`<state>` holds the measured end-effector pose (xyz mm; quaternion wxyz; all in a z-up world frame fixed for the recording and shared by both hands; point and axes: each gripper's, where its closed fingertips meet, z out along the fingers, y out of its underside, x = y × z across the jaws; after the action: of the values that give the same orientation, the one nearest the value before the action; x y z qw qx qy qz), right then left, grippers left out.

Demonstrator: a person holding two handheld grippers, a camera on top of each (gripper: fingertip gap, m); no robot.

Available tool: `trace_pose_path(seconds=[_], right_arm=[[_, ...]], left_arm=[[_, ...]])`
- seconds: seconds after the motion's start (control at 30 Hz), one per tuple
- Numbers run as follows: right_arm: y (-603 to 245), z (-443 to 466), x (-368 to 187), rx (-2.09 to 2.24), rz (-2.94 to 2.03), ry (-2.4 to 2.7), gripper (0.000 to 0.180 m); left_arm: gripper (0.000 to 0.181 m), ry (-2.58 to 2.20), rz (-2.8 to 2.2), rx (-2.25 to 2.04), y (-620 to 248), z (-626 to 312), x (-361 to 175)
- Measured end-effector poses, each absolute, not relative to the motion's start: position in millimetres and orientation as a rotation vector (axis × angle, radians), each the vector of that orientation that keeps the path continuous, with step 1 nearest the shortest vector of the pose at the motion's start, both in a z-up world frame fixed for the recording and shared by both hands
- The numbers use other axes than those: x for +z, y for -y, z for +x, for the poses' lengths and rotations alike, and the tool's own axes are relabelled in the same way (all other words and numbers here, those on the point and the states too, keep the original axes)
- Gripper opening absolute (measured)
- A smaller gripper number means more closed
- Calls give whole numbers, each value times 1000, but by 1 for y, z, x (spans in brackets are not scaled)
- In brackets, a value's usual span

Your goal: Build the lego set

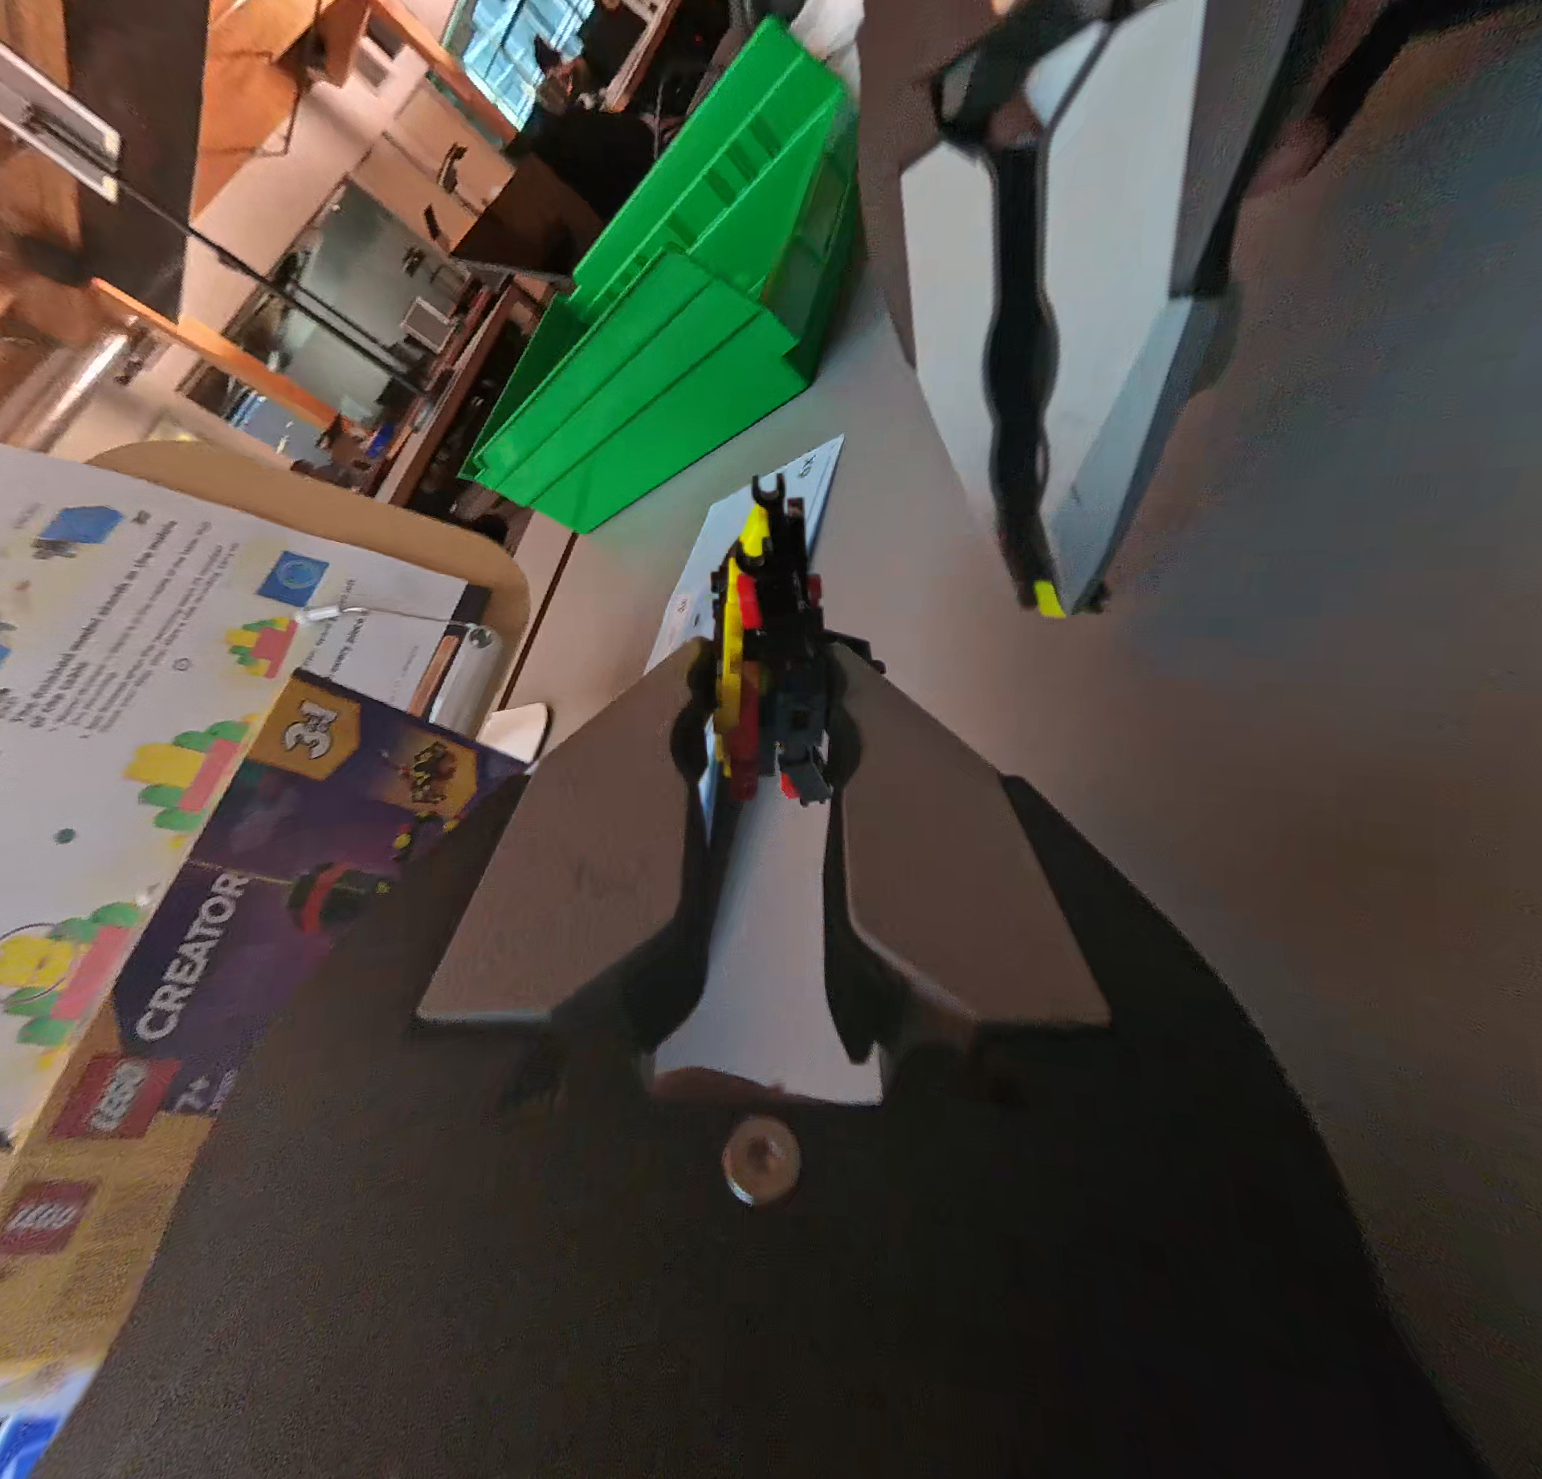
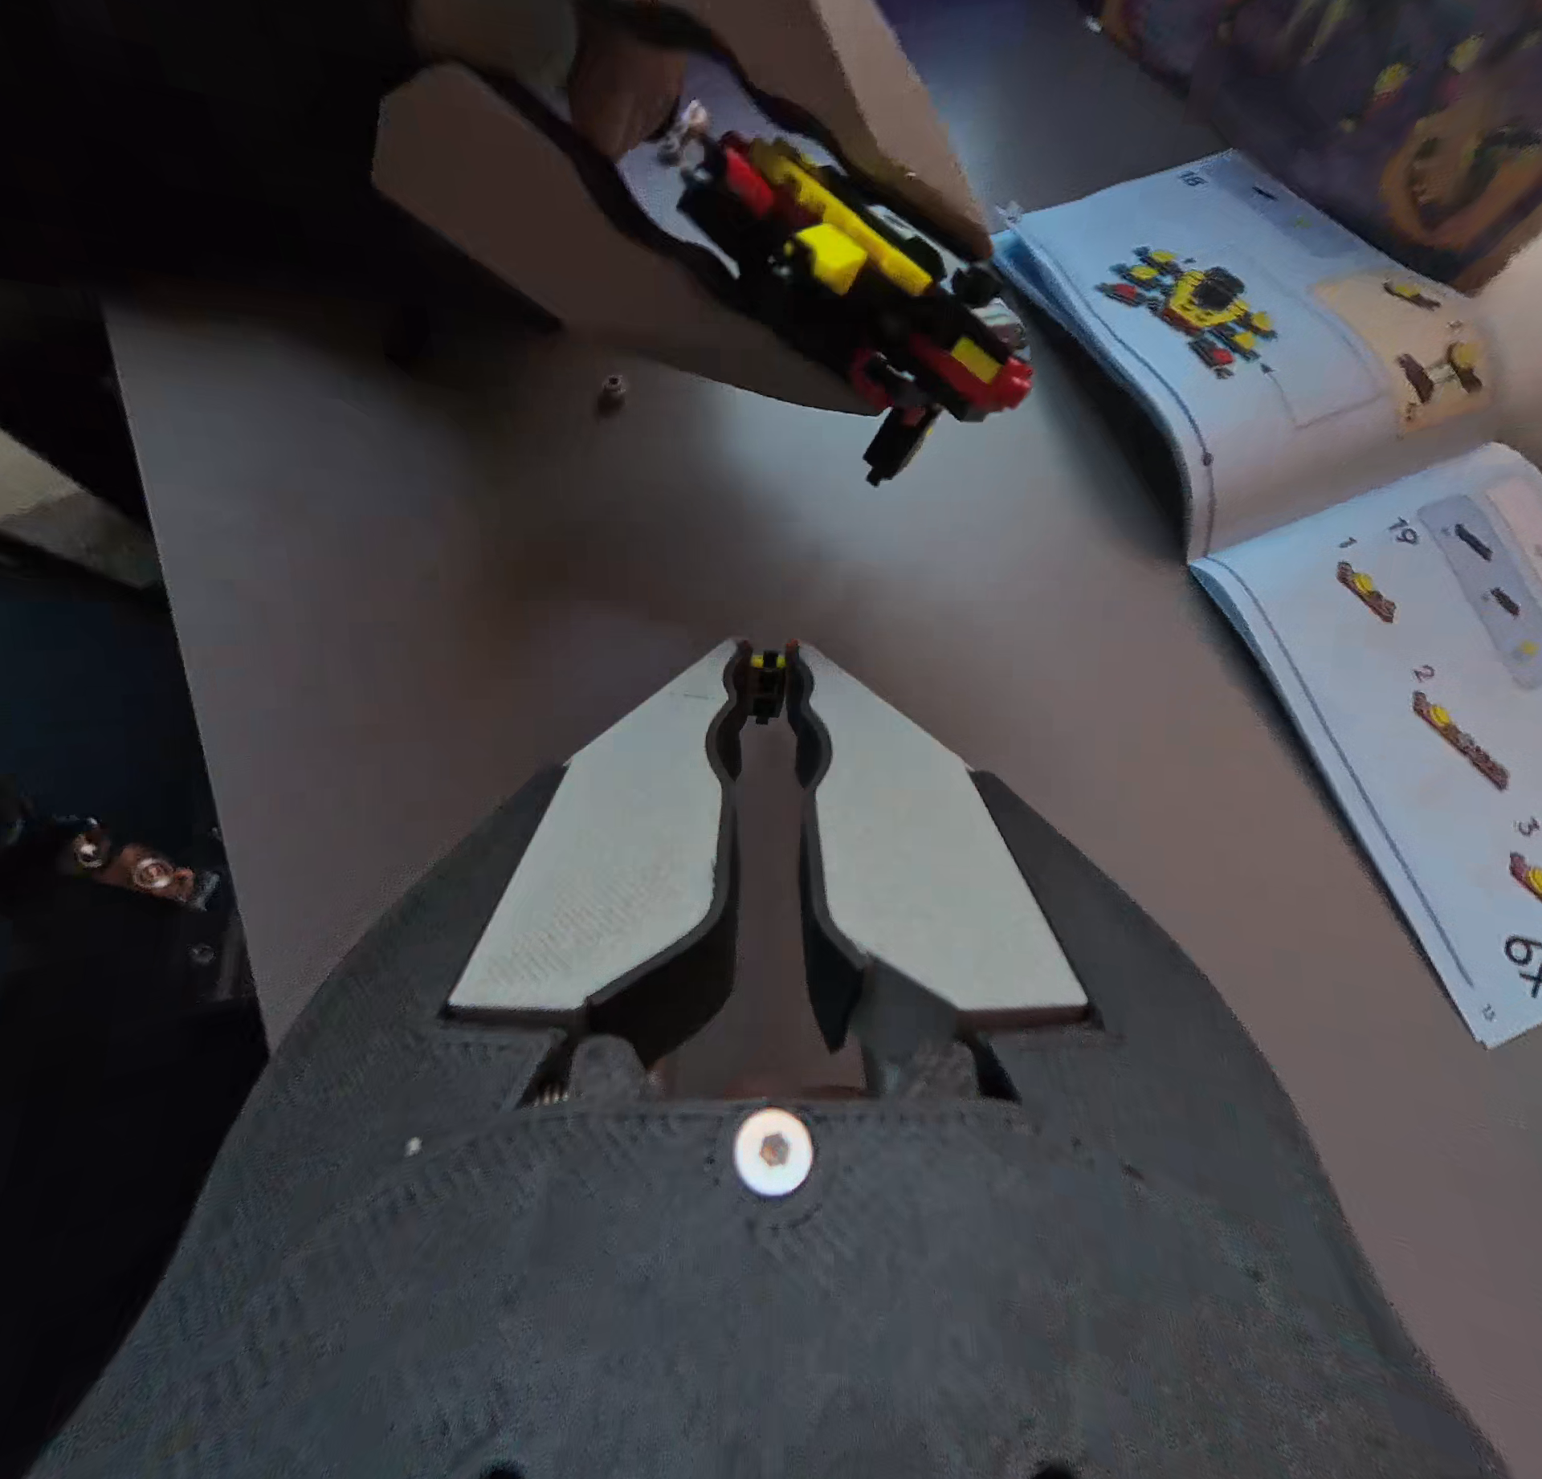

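**Two tools, each clamped on Lego, above the desk**

Nearest, in the right wrist view: right tool (image 2: 766, 661) levelled over the grey desk (image 2: 467, 571), both fingers pinched together on one small piece (image 2: 763, 676), yellow on top, dark below. Beyond that piece: left tool (image 2: 843, 271) tilted, tips pointing down and right, clamped on the single half-built model (image 2: 868, 288), a blocky, studded cluster of black, yellow and red bricks held clear of the desk. Right of the model: one instruction booklet (image 2: 1235, 404) lying open, two pale blue glossy pages curling at the fold. Farther right of it, a purple box, blurred.

In the left wrist view: left tool (image 1: 768, 688) gripping the model (image 1: 763, 646) edge-on, a flat yellow part on its left face. Upper right of the model: right tool (image 1: 1043, 596), a yellow speck at its tips. Behind the model: stacked green plastic bins (image 1: 692, 354), ribbed, number unclear. Left of the model: one purple cardboard Lego box (image 1: 275, 838) and one printed sheet (image 1: 125, 646).
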<state>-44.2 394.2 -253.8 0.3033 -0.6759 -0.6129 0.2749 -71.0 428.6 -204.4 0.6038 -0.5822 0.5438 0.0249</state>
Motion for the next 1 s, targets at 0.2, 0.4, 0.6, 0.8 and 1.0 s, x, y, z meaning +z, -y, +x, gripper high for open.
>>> trace_pose_path(seconds=[0.2, 0.4, 0.6, 0.8, 1.0], right_arm=[[-376, -45, -259, 711, -1533, 1787, 5], [-382, -22, -272, 531, -1396, 1892, 9], [-391, -1, -265, 551, -1460, 1869, 17], [-377, -13, -254, 726, -1548, 1830, 31], [-369, -25, -266, 665, -1778, 1826, 25]], left_arm=[[22, -1223, -1291, -205, -415, -61, -191], [22, -1212, -1286, -177, -417, -64, -190], [22, -1238, -1291, -147, -418, -63, -195], [22, -1237, -1312, -109, -423, -67, -198], [22, -1205, -1386, 135, -447, -89, -208]])
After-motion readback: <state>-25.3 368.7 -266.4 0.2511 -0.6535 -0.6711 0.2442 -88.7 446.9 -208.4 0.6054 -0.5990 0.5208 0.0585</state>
